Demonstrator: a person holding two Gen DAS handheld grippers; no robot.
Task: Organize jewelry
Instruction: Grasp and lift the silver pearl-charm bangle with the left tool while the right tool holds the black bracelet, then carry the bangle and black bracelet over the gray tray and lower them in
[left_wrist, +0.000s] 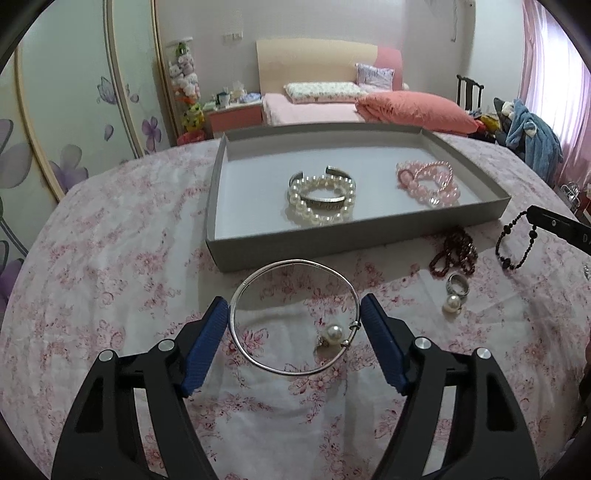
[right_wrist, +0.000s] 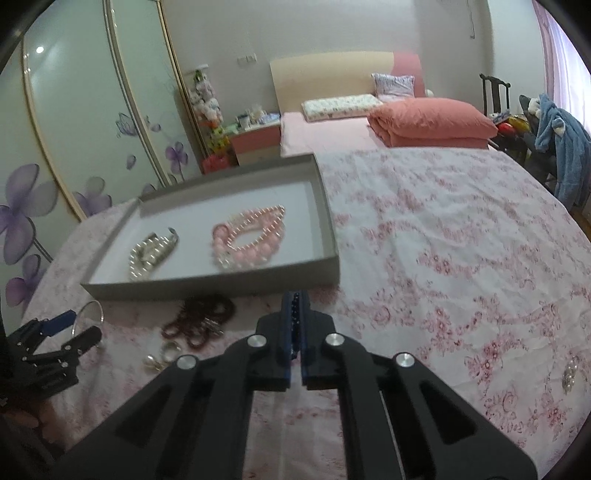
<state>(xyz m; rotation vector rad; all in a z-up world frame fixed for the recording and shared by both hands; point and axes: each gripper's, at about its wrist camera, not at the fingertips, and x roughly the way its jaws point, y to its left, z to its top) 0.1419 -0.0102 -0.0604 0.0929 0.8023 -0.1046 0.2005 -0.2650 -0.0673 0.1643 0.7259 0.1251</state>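
A grey tray (left_wrist: 218, 206) on the floral cloth holds a white pearl bracelet with a silver cuff (left_wrist: 320, 195) and pink bead bracelets (left_wrist: 428, 181). My left gripper (left_wrist: 295, 314) is open, its blue pads on either side of a thin silver bangle (left_wrist: 258, 273) with a pearl charm, lying on the cloth. My right gripper (right_wrist: 295, 306) is shut on a black bead bracelet (left_wrist: 515, 240), which hangs off the cloth just right of the tray. The tray also shows in the right wrist view (right_wrist: 207, 286).
A dark red bead bracelet (left_wrist: 454, 254), a silver ring (left_wrist: 458, 285) and a loose pearl (left_wrist: 452, 303) lie on the cloth right of the bangle. A pearl brooch (right_wrist: 569, 374) lies far right. A bed with pink bedding stands beyond.
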